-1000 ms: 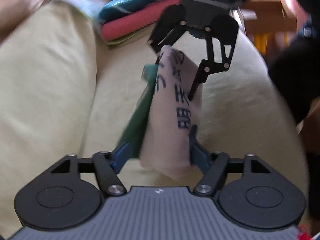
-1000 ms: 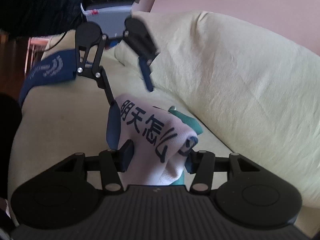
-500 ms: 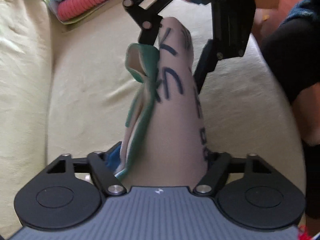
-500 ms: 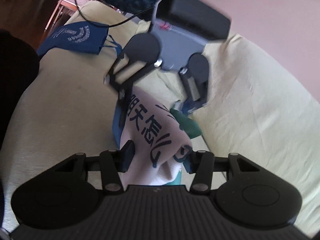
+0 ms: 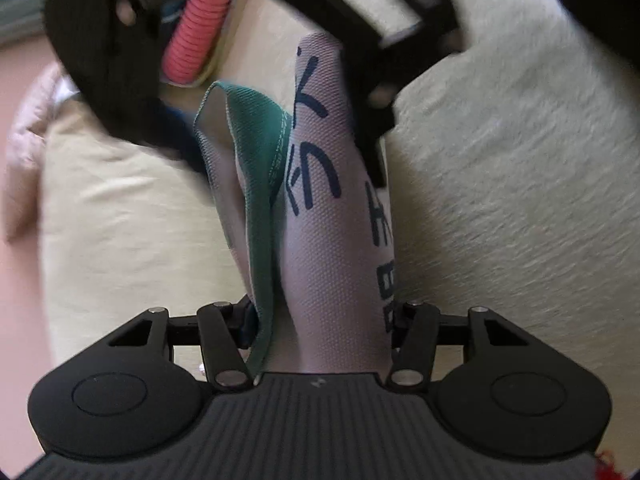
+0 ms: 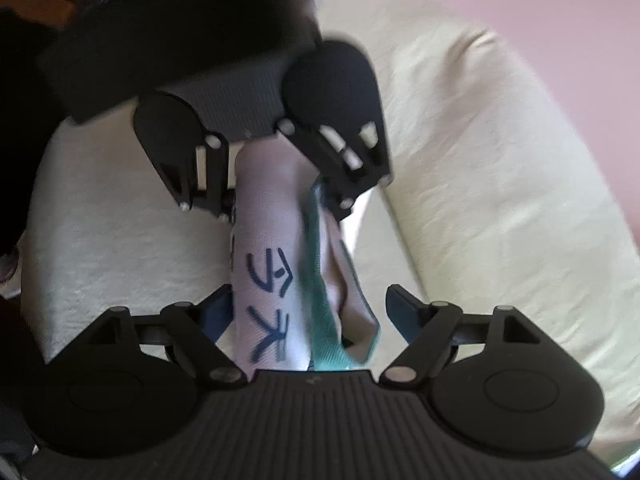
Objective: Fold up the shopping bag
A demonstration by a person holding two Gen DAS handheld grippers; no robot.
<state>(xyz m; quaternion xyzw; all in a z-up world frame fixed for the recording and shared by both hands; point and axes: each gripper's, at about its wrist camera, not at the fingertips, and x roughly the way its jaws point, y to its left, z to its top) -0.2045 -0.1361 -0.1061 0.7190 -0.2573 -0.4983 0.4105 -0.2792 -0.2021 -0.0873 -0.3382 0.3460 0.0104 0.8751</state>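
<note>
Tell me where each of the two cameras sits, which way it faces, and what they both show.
Left wrist: sits on the left claw, looking along the folded shopping bag at the right claw's linkage, over a cream sofa; no hand is visible.
Right wrist: sits on the right claw, facing back at the left claw and a dark sleeve.
Shared: the bag stretched between both claws, which are closing on it, and the sofa.

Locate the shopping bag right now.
In both wrist views the folded shopping bag spans centre frame between the left tool and right tool, above the cream sofa cushion.
</note>
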